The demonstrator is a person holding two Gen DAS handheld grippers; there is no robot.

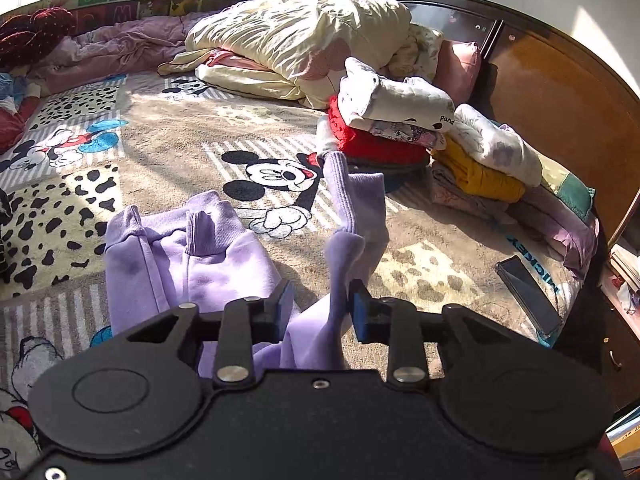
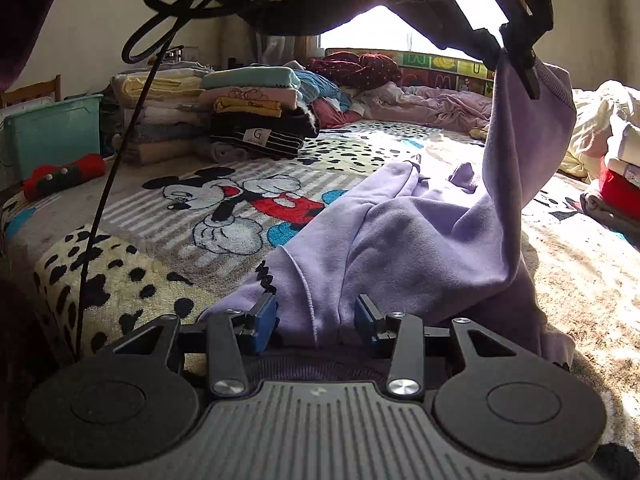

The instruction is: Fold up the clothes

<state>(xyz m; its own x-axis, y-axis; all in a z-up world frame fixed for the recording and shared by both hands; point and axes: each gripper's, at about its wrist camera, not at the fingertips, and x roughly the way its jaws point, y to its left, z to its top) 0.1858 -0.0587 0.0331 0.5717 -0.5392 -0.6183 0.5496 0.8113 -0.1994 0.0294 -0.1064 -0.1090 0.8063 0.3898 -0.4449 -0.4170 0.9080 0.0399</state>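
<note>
A lilac sweatshirt (image 1: 192, 256) lies partly bunched on the Mickey Mouse blanket (image 1: 180, 152). My left gripper (image 1: 320, 308) has its jaws apart, and a raised fold of the lilac fabric (image 1: 352, 216) hangs between and against the right pad. In the right wrist view the left gripper (image 2: 520, 56) appears up high with a lifted strip of the sweatshirt (image 2: 520, 152) hanging from its tip. My right gripper (image 2: 316, 320) is open low over the sweatshirt's near edge (image 2: 320, 280), with fabric lying between its blue pads.
A stack of folded clothes (image 1: 392, 128) sits at the right of the bed beside the wooden headboard (image 1: 560, 88). A phone (image 1: 528, 292) lies near the bed's right edge. A cream duvet (image 1: 296, 36) is heaped at the back. More folded stacks (image 2: 224, 116) and a teal bin (image 2: 52, 132) stand on the other side.
</note>
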